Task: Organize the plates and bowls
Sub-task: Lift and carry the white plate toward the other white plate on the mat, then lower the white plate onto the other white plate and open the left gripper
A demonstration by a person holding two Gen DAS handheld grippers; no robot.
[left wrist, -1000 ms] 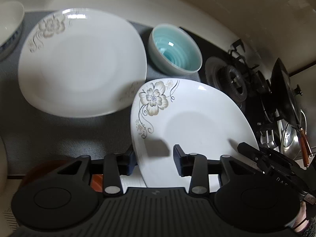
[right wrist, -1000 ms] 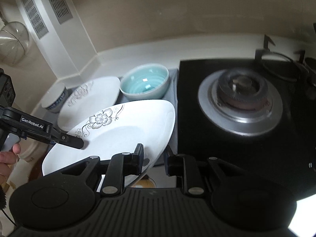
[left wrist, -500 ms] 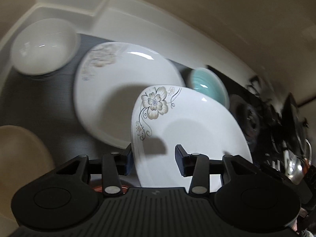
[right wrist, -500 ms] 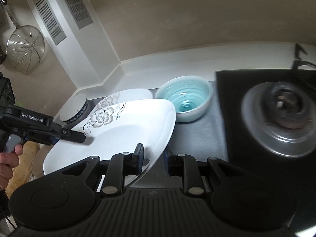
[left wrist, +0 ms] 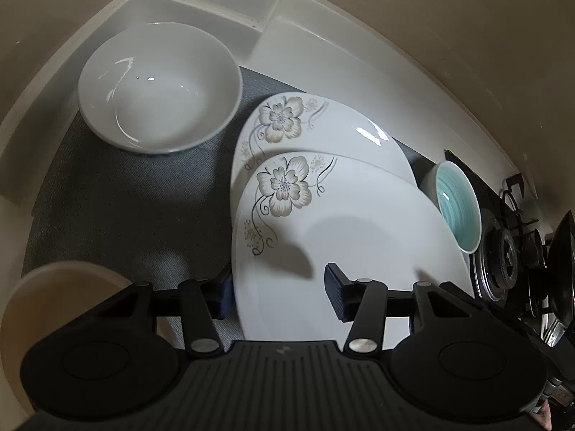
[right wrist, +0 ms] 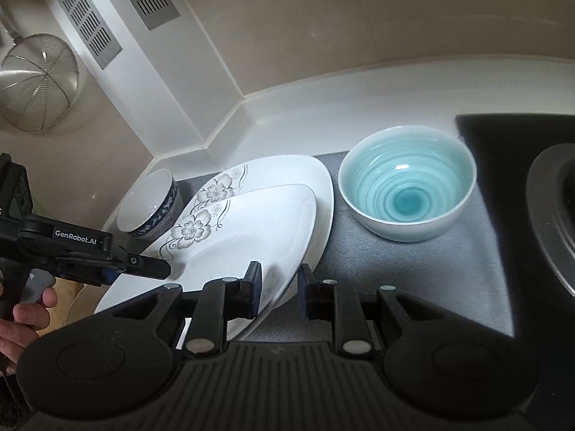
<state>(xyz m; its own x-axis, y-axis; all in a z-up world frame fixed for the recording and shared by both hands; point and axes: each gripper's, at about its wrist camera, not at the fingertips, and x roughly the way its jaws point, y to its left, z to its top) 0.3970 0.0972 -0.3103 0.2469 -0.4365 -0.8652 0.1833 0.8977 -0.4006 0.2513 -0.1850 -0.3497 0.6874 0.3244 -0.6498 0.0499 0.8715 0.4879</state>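
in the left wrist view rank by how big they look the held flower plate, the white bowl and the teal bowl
1. Held flower plate, though nearness to the camera inflates it.
2. White bowl.
3. Teal bowl, seen edge-on and farther off.

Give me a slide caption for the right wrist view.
Both tongs hold a floral plate above a matching plate, beside a teal bowl.

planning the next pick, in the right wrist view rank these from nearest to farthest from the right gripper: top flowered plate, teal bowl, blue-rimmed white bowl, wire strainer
1. Top flowered plate: its edge sits between the fingers of the right gripper.
2. Teal bowl: ahead and to the right, on the grey mat.
3. Blue-rimmed white bowl: ahead-left, beyond the plates, near the corner.
4. Wire strainer: far left, up on the wall.
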